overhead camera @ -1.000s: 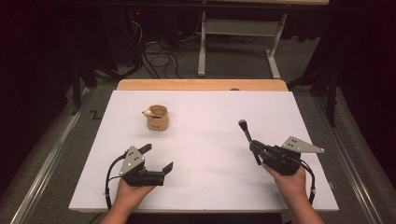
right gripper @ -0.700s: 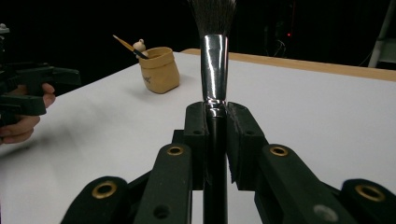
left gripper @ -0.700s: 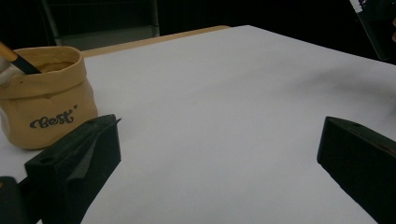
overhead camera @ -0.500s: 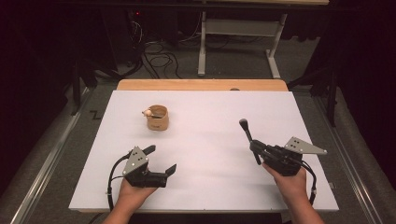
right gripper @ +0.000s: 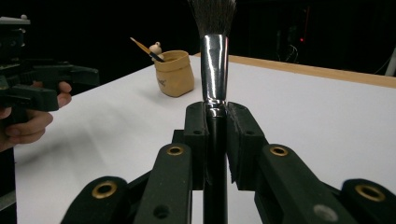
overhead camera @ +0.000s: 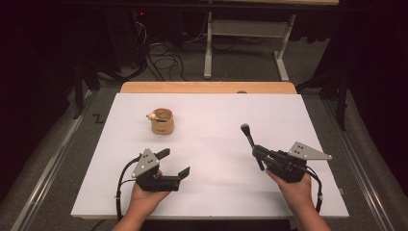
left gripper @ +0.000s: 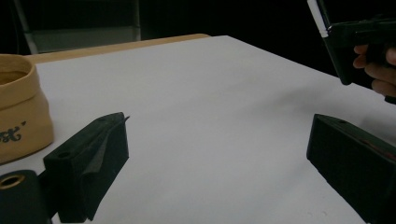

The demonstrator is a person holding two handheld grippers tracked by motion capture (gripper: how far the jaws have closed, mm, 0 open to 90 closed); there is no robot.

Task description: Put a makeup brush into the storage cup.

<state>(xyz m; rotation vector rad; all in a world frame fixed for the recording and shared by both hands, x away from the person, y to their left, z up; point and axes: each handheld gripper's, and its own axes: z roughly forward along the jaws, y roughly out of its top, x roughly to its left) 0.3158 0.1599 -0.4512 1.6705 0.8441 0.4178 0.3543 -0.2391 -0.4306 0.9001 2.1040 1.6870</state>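
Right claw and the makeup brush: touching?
Touching. The right gripper view shows the right claw with both pads pressed against the black handle of the makeup brush, no gap on either side.

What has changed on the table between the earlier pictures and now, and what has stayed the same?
Very little. The left hand-held gripper has just been closing slightly; its jaws stand wide apart with nothing between them. The right hand-held gripper keeps its grip on the brush, bristles toward the table's far side. The tan pot and the small tool in it stayed put.
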